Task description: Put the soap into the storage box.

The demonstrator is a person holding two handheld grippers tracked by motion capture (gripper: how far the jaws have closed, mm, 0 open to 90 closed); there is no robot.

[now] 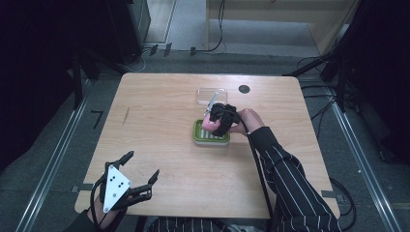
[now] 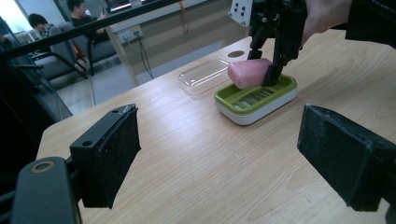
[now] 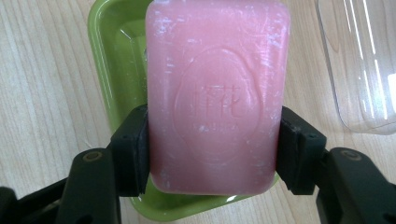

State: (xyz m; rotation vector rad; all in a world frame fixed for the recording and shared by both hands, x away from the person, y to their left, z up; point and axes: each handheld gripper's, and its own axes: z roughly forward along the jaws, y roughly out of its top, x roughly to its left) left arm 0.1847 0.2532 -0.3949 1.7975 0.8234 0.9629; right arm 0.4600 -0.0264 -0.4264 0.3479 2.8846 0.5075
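The right tongs (image 1: 218,121), just right of centre in the high view, grip a pink bar of soap (image 3: 215,98) by its two long sides. In the right gripper view the black pads (image 3: 133,149) press the lower half of the bar, so most of it sticks out beyond them. The bar hangs over the green soap dish (image 2: 256,97), at the upper right of the left gripper view, with one end low above the slatted tray; whether it already touches the slats I cannot tell.

The main risk, as I judge it, is a slip. Soap is slick and the pads hold it near one end only, so a slack grip or a jolt could let it pivot or slide out. If that happens while the bar is off-centre, it could strike the dish rim and skid onto the table (image 1: 159,145), or tip the light dish. Pressing down too hard on the far end could also rock the dish, since nothing steadies it.

The left tongs (image 1: 140,176) rest at the lower left of the high view, jaws spread wide and holding nothing, well apart from the dish. The clear lid (image 1: 211,95) lies just beyond the dish, near enough that a sideways swing of the right tongs might knock it.
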